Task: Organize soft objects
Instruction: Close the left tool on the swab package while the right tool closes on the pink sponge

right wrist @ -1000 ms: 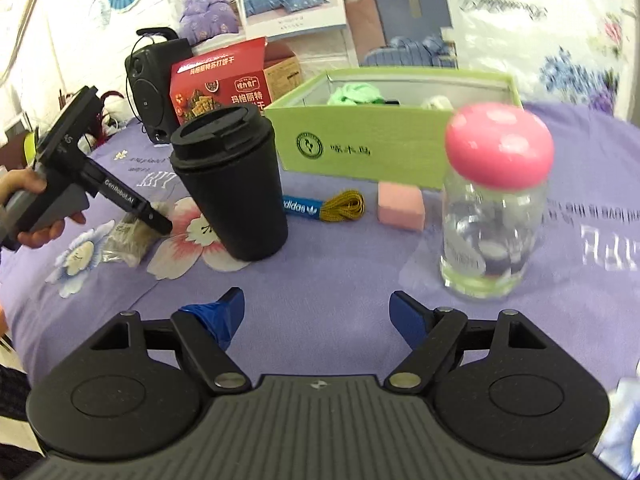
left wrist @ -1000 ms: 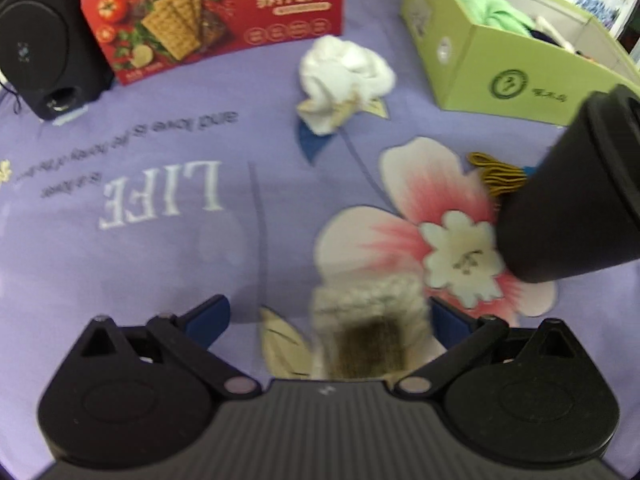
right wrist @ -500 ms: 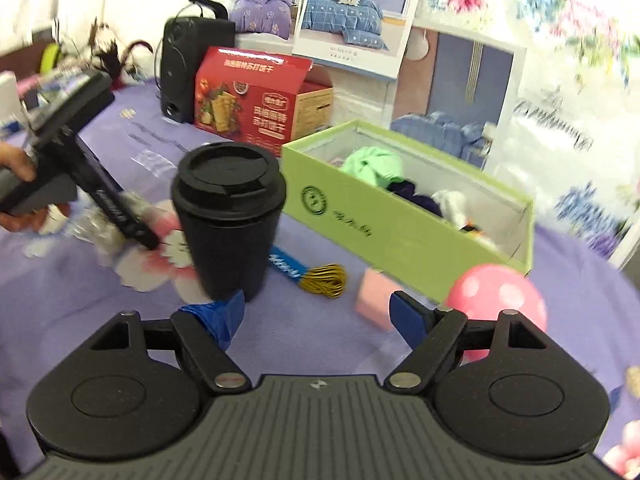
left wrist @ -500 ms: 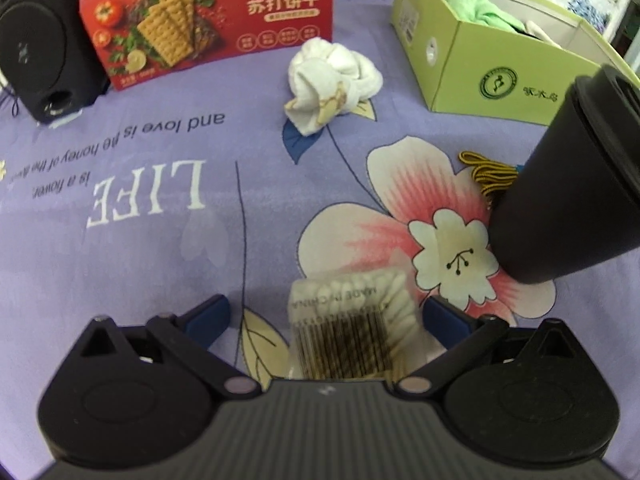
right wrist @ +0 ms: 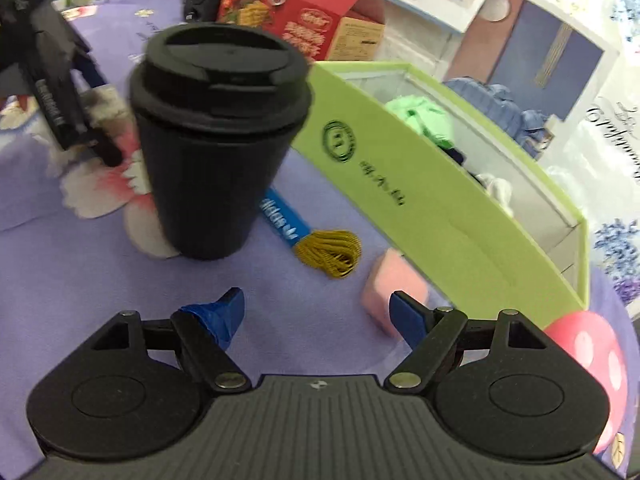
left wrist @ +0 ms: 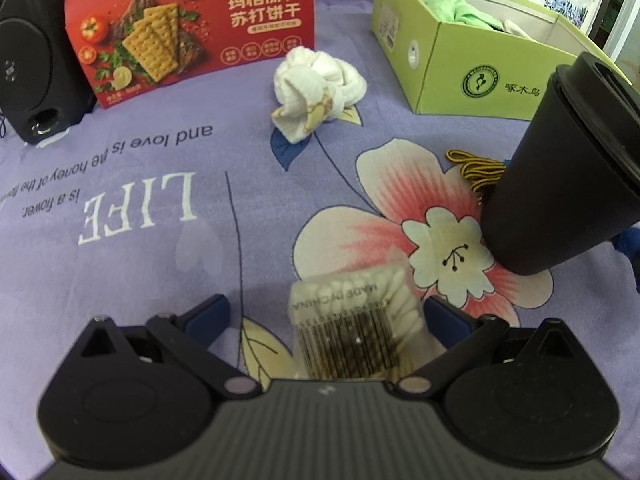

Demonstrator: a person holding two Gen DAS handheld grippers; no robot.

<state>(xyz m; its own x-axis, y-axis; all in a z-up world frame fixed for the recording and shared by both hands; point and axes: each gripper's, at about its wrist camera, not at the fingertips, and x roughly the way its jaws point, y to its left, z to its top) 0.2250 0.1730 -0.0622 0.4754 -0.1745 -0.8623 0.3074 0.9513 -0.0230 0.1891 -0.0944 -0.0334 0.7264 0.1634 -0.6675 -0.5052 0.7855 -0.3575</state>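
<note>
My left gripper (left wrist: 326,314) is open over the purple cloth, and a clear bag of cotton swabs (left wrist: 354,326) lies between its fingers, closer to the right one. A knotted white towel (left wrist: 318,92) lies further ahead. The green box (left wrist: 476,68) at the far right holds soft items. My right gripper (right wrist: 318,314) is open and empty above the cloth. Just ahead of it lie a pink sponge (right wrist: 390,286) and a bundle of yellow laces (right wrist: 330,250) with a blue label. The green box (right wrist: 436,208) is on its right.
A black lidded cup (right wrist: 216,140) stands left of the laces and also shows in the left wrist view (left wrist: 568,172). A red cracker box (left wrist: 192,24) and a black speaker (left wrist: 32,60) stand at the back. A pink-lidded jar (right wrist: 592,364) is at the right.
My right gripper has moved forward and down toward the laces and sponge, past the pink-lidded jar. My left gripper has shifted slightly and the swab bag now lies sharp between its fingers.
</note>
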